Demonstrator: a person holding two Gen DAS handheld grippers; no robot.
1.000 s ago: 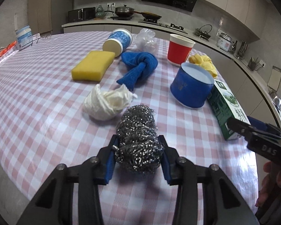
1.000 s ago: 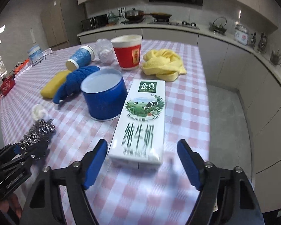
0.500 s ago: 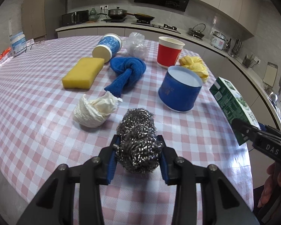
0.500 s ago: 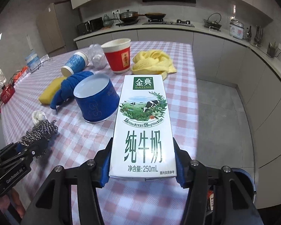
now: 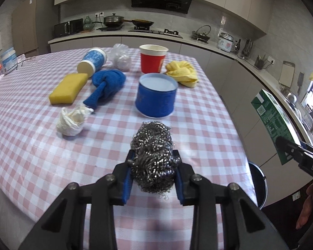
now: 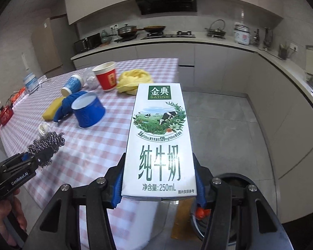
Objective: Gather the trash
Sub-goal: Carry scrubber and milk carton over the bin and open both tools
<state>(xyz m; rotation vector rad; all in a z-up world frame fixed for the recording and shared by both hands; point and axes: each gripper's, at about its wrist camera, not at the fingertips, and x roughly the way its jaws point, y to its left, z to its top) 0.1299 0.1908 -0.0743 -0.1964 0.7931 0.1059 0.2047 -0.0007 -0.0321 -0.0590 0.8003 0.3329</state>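
My left gripper (image 5: 153, 166) is shut on a steel wool scourer (image 5: 152, 158) and holds it above the near part of the checked table (image 5: 31, 145). The same scourer (image 6: 46, 141) and left gripper (image 6: 37, 156) appear at the left of the right wrist view. My right gripper (image 6: 158, 187) is shut on a white and green milk carton (image 6: 158, 137), held past the table's right edge. Below the carton stands a dark round bin (image 6: 235, 181) on the floor. The left wrist view shows the carton (image 5: 271, 123) at its right edge and the bin (image 5: 258, 185) below it.
On the table lie a crumpled white tissue (image 5: 72, 120), a yellow sponge (image 5: 68, 87), a knotted blue cloth (image 5: 106, 83), a tipped blue paper cup (image 5: 92, 62), a plastic bag (image 5: 121, 59), a red cup (image 5: 153, 61), a blue tub (image 5: 155, 99) and a yellow cloth (image 5: 182, 73).
The right gripper closed on the milk carton, lifted it off the table and carried it out over the bin. The left gripper rose and shifted right with the scourer.
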